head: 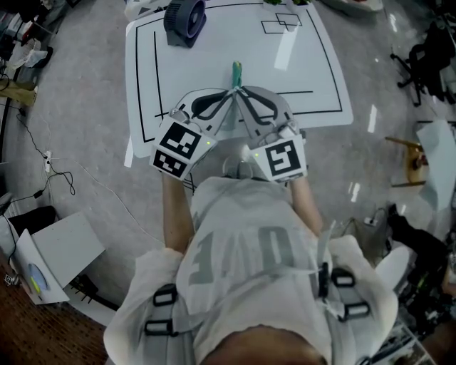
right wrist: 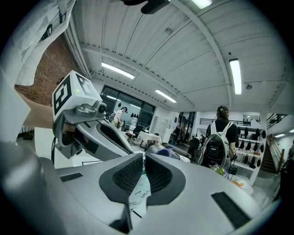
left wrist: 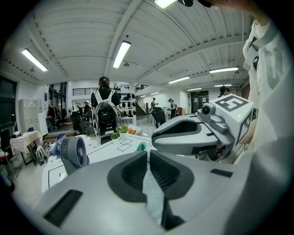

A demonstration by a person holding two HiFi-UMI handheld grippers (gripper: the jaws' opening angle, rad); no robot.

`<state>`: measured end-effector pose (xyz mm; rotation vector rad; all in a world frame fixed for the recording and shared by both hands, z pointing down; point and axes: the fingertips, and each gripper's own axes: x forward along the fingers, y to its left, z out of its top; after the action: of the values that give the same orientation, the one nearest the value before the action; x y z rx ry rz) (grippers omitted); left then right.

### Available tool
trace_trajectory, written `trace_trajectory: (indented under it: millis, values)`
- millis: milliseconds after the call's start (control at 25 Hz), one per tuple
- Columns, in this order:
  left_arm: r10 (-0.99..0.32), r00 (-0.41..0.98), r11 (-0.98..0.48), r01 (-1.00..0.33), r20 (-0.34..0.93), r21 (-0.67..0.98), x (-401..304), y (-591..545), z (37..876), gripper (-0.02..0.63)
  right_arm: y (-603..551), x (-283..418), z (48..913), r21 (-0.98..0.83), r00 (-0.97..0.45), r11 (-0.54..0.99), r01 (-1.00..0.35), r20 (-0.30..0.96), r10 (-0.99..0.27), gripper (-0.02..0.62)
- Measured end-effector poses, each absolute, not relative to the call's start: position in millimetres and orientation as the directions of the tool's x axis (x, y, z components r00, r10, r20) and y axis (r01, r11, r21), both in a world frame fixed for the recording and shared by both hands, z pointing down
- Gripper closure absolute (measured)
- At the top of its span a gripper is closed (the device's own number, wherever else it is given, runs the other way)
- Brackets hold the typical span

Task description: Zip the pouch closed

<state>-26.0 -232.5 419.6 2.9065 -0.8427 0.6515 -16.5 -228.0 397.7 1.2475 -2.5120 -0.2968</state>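
Left tool (head: 229,93) and right tool (head: 242,91) both pinch the pouch (head: 236,73), upper centre; slack fabric could slip, jamming the zip.

I take the white counter (head: 306,78), ruled with black lines, as my landmark. At its far left corner stands a dark blue desk fan (head: 185,20). On the floor left of the counter I see a trailing black cable (head: 60,178) and a white box (head: 60,249). To the counter's right stands a wooden stool (head: 410,160). Beyond the counter, a person with a backpack (left wrist: 104,112) stands back-turned under ceiling strip lights (left wrist: 120,53).
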Motion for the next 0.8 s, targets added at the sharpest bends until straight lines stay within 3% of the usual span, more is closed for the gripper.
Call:
trace_trajectory:
  millis: [440,800]
  values:
    - [-0.494,0.771,-0.856,-0.513,0.402,-0.067,-32,-227,420,0.586,-224,-24,399,0.227,-0.622,0.645,-0.730,0.169,-0.764,0.583]
    - [-0.479,0.764,-0.866,-0.491,0.433,-0.091,-29,-221,422,0.589,-221,-18,404,0.324,-0.589,0.629,-0.707,0.222,-0.777,0.585]
